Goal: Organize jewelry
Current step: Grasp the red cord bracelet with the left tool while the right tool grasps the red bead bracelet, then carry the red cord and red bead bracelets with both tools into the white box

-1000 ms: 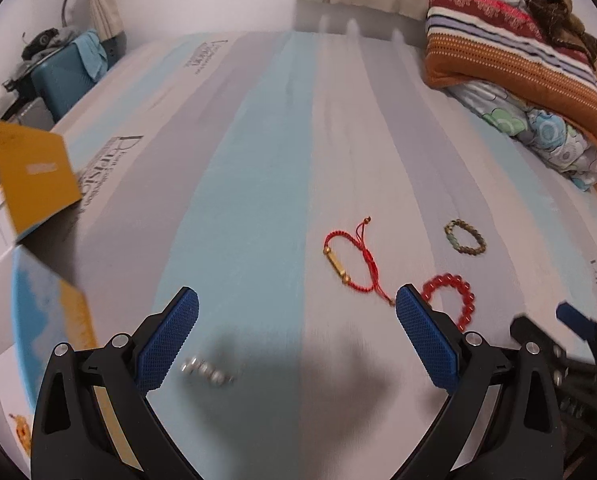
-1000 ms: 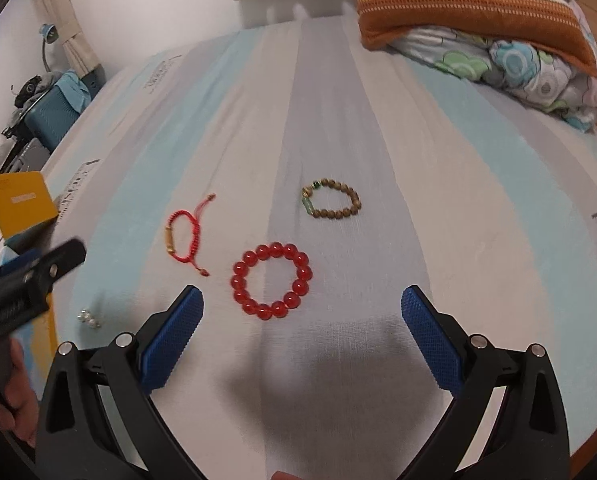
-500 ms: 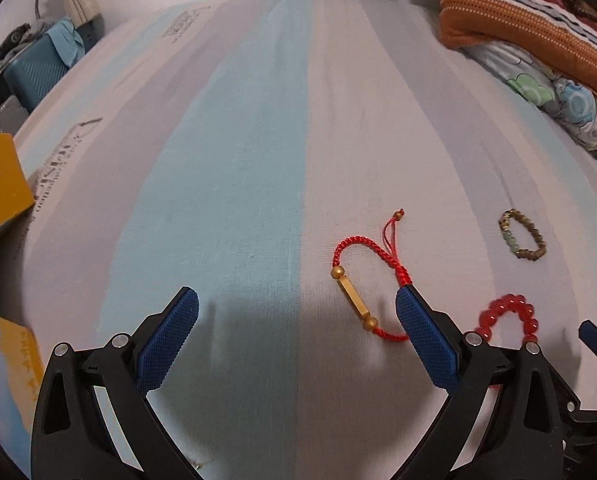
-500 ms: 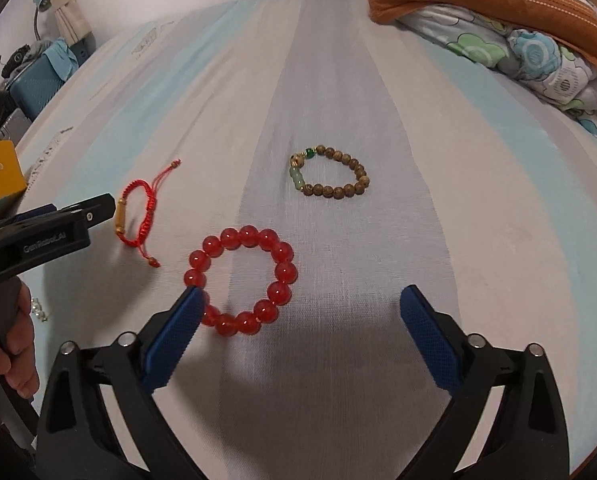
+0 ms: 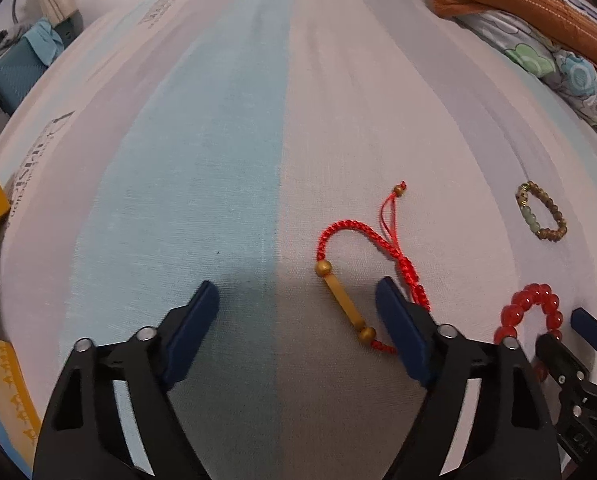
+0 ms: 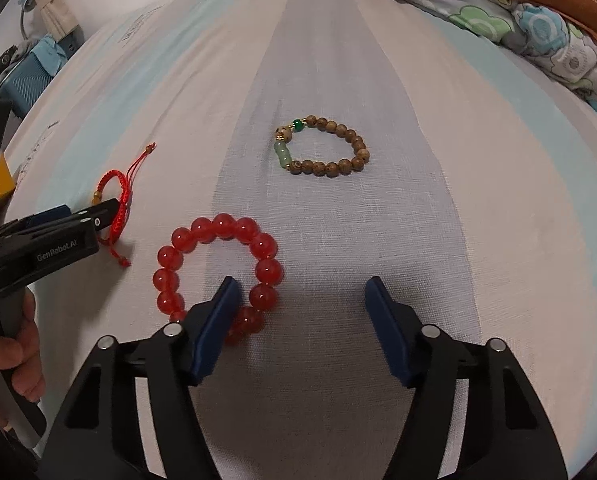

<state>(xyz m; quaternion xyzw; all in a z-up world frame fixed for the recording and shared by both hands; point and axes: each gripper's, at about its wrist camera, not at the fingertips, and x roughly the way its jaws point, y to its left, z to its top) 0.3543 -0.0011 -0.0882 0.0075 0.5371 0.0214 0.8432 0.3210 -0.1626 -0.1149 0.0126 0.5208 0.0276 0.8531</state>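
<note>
The left gripper (image 5: 298, 304) is closing, with the gold tube of the red string bracelet (image 5: 362, 260) between its blue pads, not squeezed. The right gripper (image 6: 300, 300) is closing around one side of the shiny red bead bracelet (image 6: 218, 272). Farther off on the striped bed sheet (image 6: 378, 220) lies the brown wooden bead bracelet (image 6: 322, 146).

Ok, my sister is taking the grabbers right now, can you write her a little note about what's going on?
Left gripper: jaws closing, nothing gripped; the red cord bracelet with its gold bar lies between the fingers.
Right gripper: jaws closing, nothing gripped; one side of the red bead bracelet sits between the fingers, its left finger inside the ring.
The wooden bead bracelet lies further up the bed, untouched.
Done: nothing picked up yet.
Left: grab and sort all three.
</note>
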